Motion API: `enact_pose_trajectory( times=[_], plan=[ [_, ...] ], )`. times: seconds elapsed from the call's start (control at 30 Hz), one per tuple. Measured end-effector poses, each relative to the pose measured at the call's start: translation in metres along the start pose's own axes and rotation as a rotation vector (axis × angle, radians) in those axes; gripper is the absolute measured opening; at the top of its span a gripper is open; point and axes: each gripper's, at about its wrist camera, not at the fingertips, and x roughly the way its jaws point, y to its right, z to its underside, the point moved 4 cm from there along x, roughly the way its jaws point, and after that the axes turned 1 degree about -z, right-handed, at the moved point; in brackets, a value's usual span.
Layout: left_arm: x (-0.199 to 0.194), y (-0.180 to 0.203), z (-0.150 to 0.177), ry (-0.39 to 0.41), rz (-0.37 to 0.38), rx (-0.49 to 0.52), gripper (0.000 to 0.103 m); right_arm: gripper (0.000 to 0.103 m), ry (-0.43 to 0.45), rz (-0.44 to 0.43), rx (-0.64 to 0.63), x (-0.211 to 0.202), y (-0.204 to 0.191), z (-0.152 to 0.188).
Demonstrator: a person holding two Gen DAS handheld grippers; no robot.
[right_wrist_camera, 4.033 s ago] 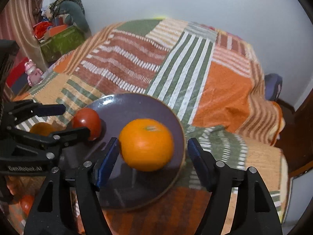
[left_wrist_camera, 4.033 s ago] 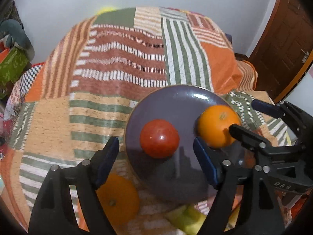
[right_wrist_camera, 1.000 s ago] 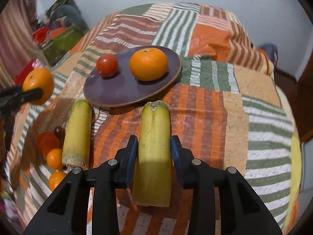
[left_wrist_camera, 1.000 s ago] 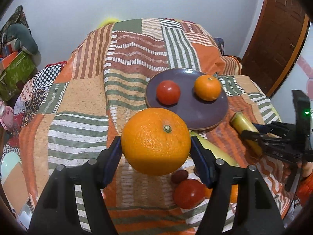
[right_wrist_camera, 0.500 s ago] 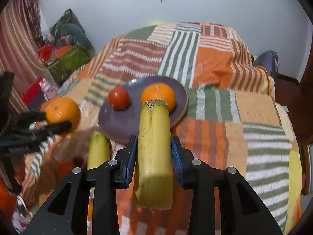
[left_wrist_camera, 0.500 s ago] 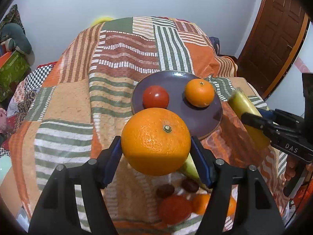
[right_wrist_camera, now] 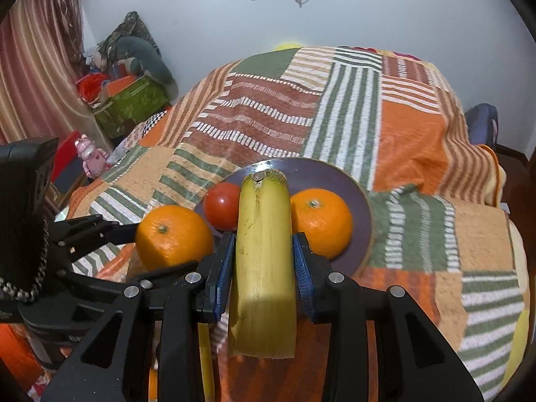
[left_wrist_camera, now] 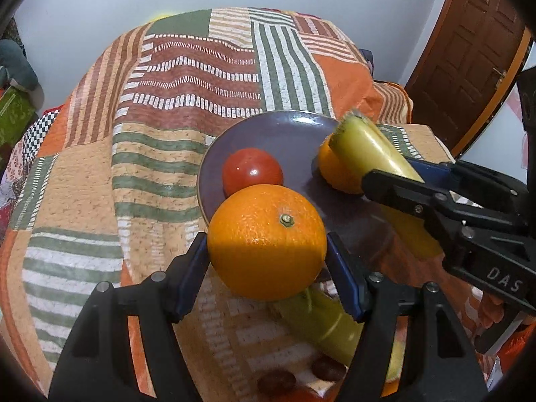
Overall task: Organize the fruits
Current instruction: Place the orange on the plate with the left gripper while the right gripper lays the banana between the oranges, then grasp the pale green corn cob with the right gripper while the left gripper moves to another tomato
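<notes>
- Carrying two fruits at once, we have the left gripper [left_wrist_camera: 268,251] with its jaws clamped on an orange [left_wrist_camera: 266,241], and the right gripper [right_wrist_camera: 264,271] with its jaws clamped on a banana piece [right_wrist_camera: 263,268]; both hang over the near edge of the plate [right_wrist_camera: 363,201].
- The plate sits on the striped bedspread [left_wrist_camera: 167,83] and already holds a tomato [left_wrist_camera: 251,169] and a second orange [right_wrist_camera: 320,221], with a free gap between them and open purple toward the near rim.
- We judge the step in hand to be setting both carried fruits down on the plate.
- We should place one at a time, since the two grippers are close and could knock each other.
- For the orange, we should aim for the bare near part of the plate, lower until it touches, then part the jaws slowly; a round fruit may roll off the shallow rim.
- For the banana piece, we should lay it flat in the gap or along the near rim, not on top of the second orange, which it overlaps in the left view.
- A second banana piece [left_wrist_camera: 321,321] and small dark fruits [left_wrist_camera: 274,380] lie on the bedspread below the left gripper, not yet sorted.
</notes>
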Motion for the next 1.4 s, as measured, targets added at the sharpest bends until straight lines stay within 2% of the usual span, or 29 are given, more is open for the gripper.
enact_pose_trajectory(
  times=[0.33,0.6,0.8,0.9,1.13,1.27,1.4],
  plan=[
    [0.018,-0.007,-0.015,0.003,0.001,0.0,0.068,0.032,-0.006,0.003,0.0,0.02,-0.003,-0.022],
    [0.023,-0.008,-0.018,0.0,0.013,0.006,0.069,0.032,-0.035,0.019,0.019,0.04,0.0,-0.025],
    [0.023,-0.013,-0.018,-0.011,0.026,-0.014,0.07,0.032,-0.027,0.028,-0.006,0.039,-0.002,-0.027],
    [0.014,-0.014,-0.019,0.017,0.004,-0.017,0.075,0.032,0.0,0.041,-0.015,0.03,-0.002,-0.031],
    [-0.022,-0.018,-0.02,0.08,-0.036,-0.011,0.076,0.032,0.024,0.033,-0.019,0.004,-0.003,-0.033],
    [-0.047,-0.019,-0.018,0.108,-0.051,-0.012,0.076,0.038,0.037,0.037,-0.029,-0.015,-0.009,-0.028],
    [-0.072,-0.019,-0.011,0.132,-0.074,-0.002,0.076,0.038,0.042,0.054,-0.068,-0.035,-0.018,-0.018]
  ],
)
